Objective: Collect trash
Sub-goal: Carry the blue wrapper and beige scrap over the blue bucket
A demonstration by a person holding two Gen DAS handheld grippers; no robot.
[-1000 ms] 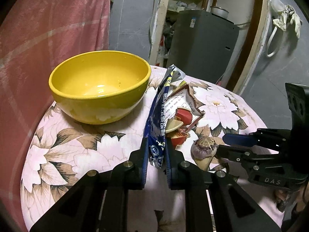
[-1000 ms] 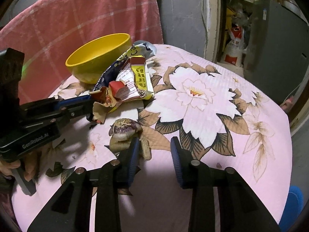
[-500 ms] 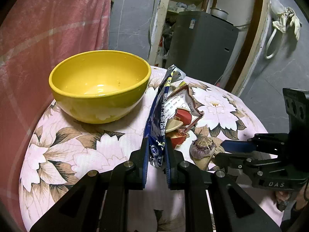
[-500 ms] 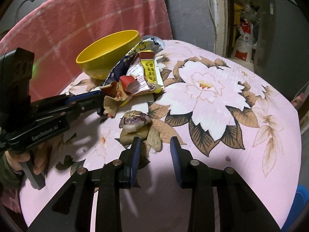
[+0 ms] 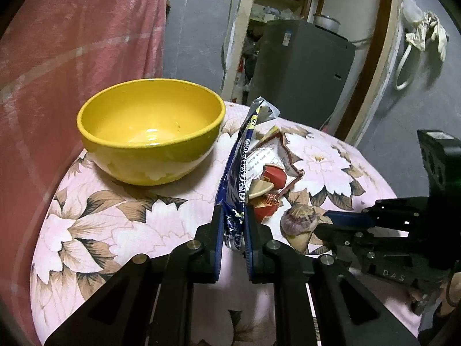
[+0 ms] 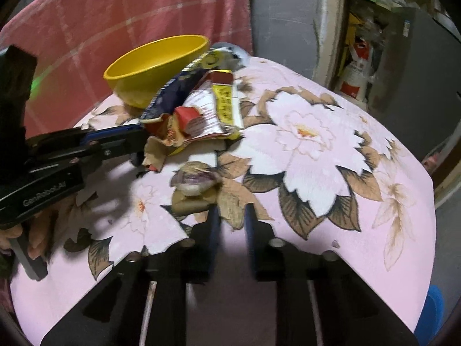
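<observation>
A crumpled blue snack wrapper [image 5: 234, 201] stands on edge beside the glossy yellow bowl [image 5: 149, 132] on the floral-clothed worktop [image 5: 115, 216], clamped in the left gripper [image 5: 233, 230]. The right gripper [image 6: 232, 216] slants down, jaws shut on a papery brown peel scrap [image 6: 230, 210] beneath a purplish garlic bulb [image 6: 194, 180].
</observation>
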